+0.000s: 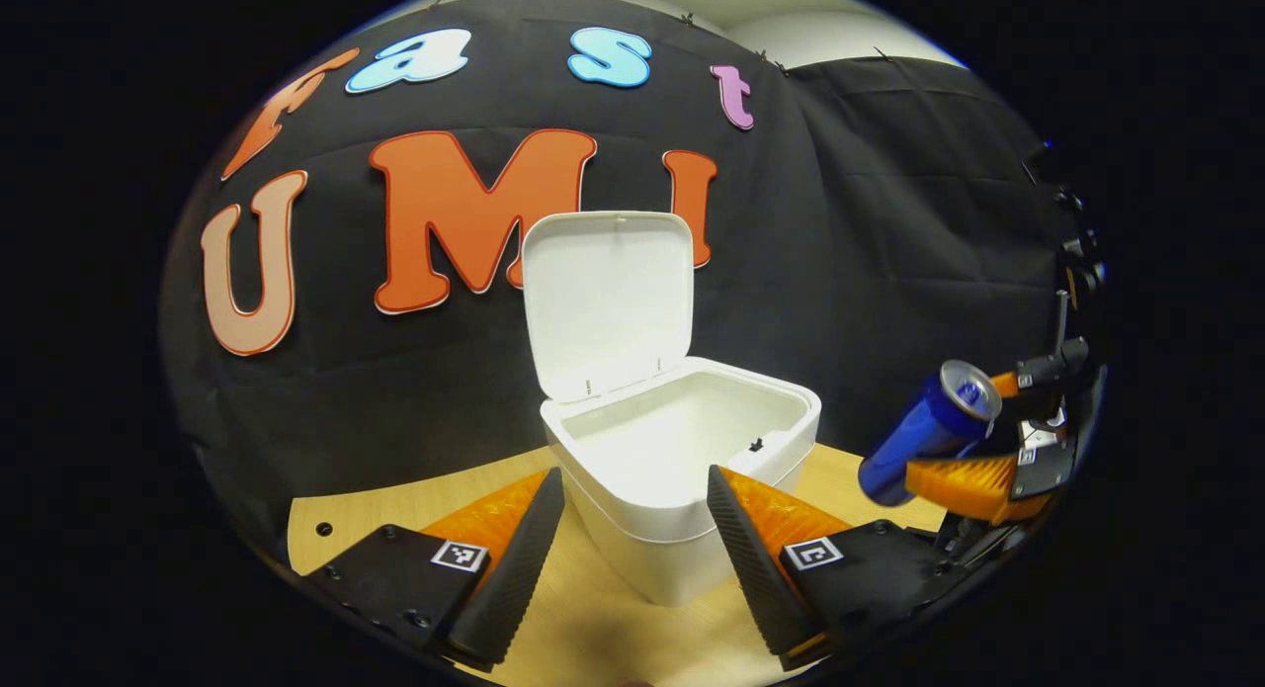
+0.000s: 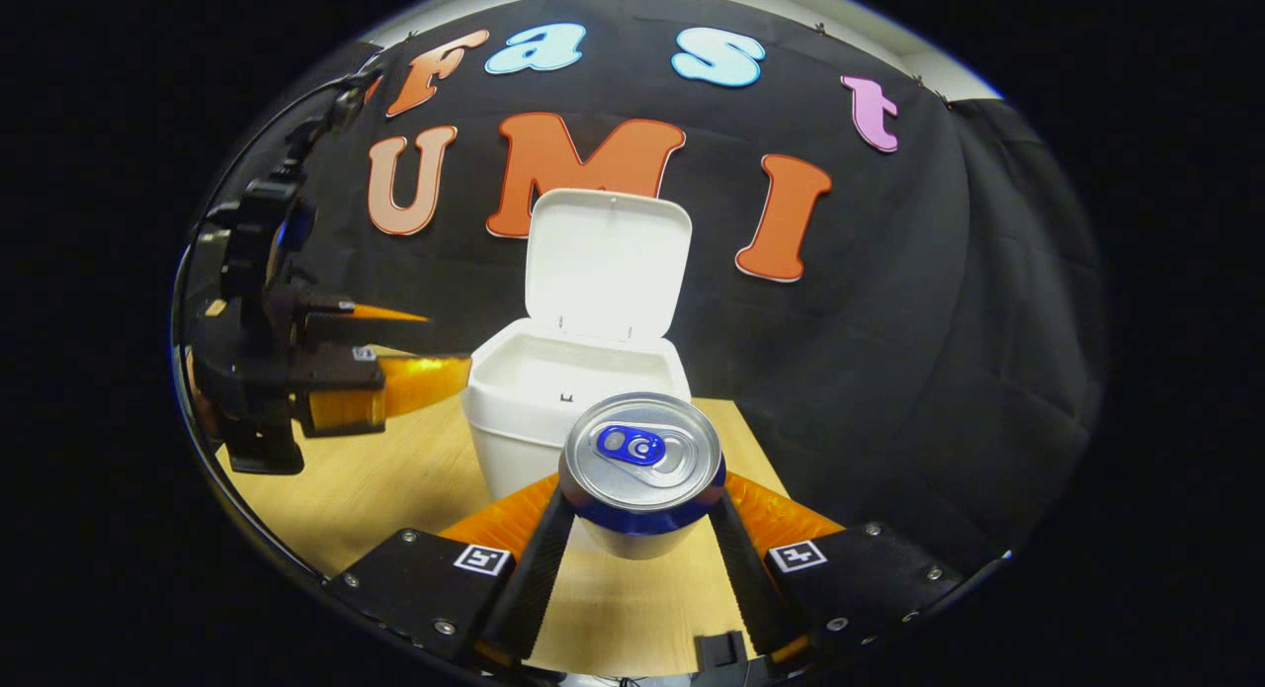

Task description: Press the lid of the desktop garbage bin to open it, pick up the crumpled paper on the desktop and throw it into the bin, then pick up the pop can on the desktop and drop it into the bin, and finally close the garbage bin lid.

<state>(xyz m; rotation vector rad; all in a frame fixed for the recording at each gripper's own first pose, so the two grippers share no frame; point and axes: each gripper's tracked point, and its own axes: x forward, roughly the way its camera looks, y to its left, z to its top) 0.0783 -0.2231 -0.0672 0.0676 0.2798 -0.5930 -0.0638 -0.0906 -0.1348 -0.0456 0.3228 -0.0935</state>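
Can't really see down inside the bin (image 2: pixel 576 390), the pop can (image 2: pixel 642 460) blocks its front wall, and the can's own body is mostly hidden behind its top.

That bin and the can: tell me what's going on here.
A person is working two handheld grippers at a wooden desktop. The right gripper is shut on a blue pop can, held up off the desktop just short of the white garbage bin. The bin's lid stands open and upright. The left gripper is open and empty, its fingers to either side of the bin's near corner. The can has not yet been dropped in.
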